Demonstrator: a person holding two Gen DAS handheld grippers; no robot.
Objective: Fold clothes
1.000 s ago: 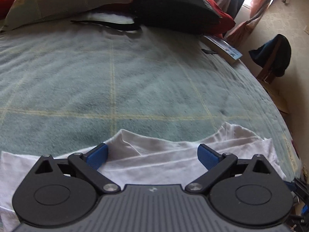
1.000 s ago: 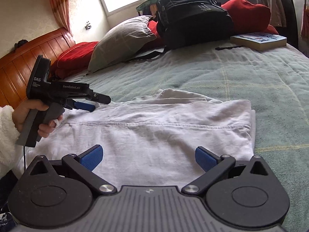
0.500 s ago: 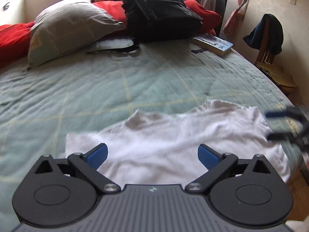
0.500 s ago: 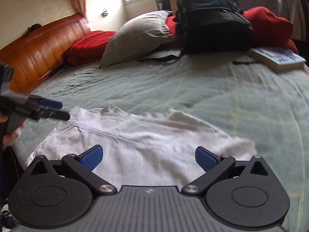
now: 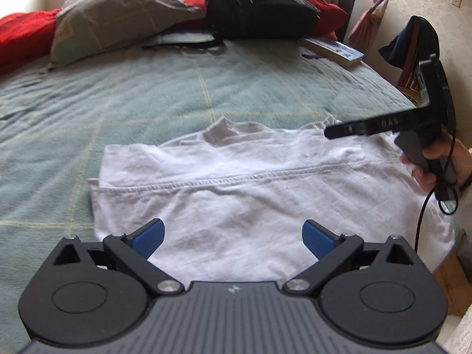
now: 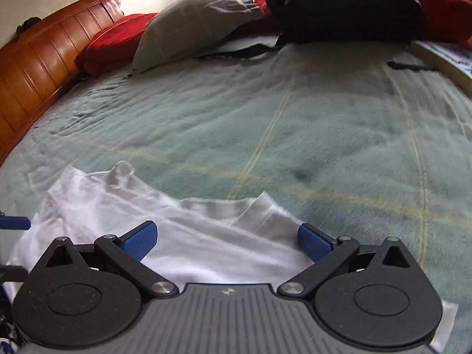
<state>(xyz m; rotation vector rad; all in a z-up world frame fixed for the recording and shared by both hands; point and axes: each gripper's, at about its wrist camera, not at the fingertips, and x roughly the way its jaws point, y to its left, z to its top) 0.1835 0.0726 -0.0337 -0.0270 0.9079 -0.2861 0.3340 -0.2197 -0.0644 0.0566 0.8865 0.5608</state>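
A: Where does the white garment lie?
B: Flat on the green bedspread, near its front edge, a stitched hem running across it.

A: State of the grippers?
B: The left gripper and right gripper both hover above the cloth, blue pads spread wide, grasping nothing.

A: Background?
B: Grey pillow, black backpack, book.

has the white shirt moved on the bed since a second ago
Cannot tell. Both cameras swung, so the white shirt sits differently in frame, but against the bedspread's yellow lines no clear shift shows.
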